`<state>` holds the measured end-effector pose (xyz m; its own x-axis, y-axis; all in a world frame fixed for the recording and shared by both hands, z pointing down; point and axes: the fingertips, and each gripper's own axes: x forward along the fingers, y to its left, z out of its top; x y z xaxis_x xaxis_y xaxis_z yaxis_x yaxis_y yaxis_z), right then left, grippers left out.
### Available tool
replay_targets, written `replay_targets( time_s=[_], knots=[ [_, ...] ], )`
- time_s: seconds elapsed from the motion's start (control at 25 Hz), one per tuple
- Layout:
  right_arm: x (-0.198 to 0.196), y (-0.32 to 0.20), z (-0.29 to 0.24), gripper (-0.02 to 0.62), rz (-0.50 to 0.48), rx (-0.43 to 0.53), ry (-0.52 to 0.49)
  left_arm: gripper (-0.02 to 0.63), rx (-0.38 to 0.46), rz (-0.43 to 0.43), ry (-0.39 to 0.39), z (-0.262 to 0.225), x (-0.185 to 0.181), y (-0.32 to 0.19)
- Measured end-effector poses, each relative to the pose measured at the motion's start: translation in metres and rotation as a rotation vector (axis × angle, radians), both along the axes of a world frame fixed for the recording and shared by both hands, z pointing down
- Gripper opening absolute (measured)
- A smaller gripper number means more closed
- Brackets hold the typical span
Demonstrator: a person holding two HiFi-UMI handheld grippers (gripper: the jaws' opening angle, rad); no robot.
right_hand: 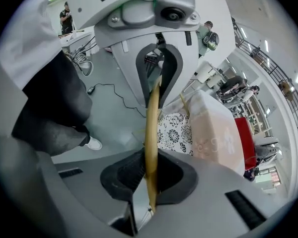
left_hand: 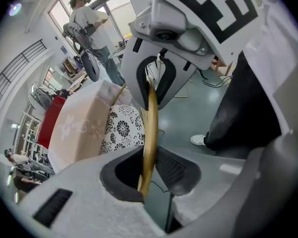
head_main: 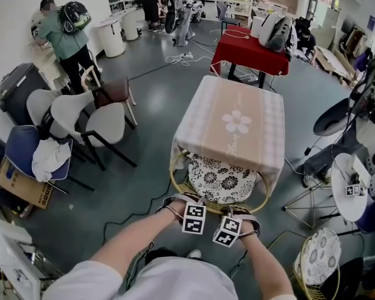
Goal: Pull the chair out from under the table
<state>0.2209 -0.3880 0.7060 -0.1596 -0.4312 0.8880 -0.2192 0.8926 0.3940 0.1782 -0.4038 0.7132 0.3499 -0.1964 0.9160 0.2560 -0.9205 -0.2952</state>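
Table [head_main: 232, 114] centre frame, cloth [head_main: 197, 136] draped over it. Chair [head_main: 220, 179] lower centre, tucked under the table's near edge. Left gripper [left_hand: 148, 171] and right gripper [right_hand: 150, 175] are both clamped on the gold back rim [left_hand: 150, 118], side by side. Risks: the thin round rim could slip in the pads on the pull, and the cloth hem may snag and drag.

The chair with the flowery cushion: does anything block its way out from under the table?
Nothing solid shows. The left gripper and right gripper already grip the chair; toward the person lie only floor, a black cable and the person's shoe.
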Motion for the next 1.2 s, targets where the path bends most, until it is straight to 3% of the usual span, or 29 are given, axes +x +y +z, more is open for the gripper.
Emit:
replay_targets(
  time_s=[0.2, 0.36, 1.2],
  knots=[
    [0.000, 0.004, -0.001, 0.032, 0.005, -0.023, 0.023, 0.074, 0.027, 0.017, -0.036, 0.000, -0.001, 0.004],
    [-0.006, 0.018, -0.002, 0.028, -0.011, -0.054, 0.019, 0.071, 0.002, 0.039, -0.056, 0.000, -0.007, 0.019],
    [-0.037, 0.098, 0.000, 0.025, -0.001, -0.084, 0.019, 0.071, -0.028, 0.044, -0.044, 0.002, -0.037, 0.099]
  ],
)
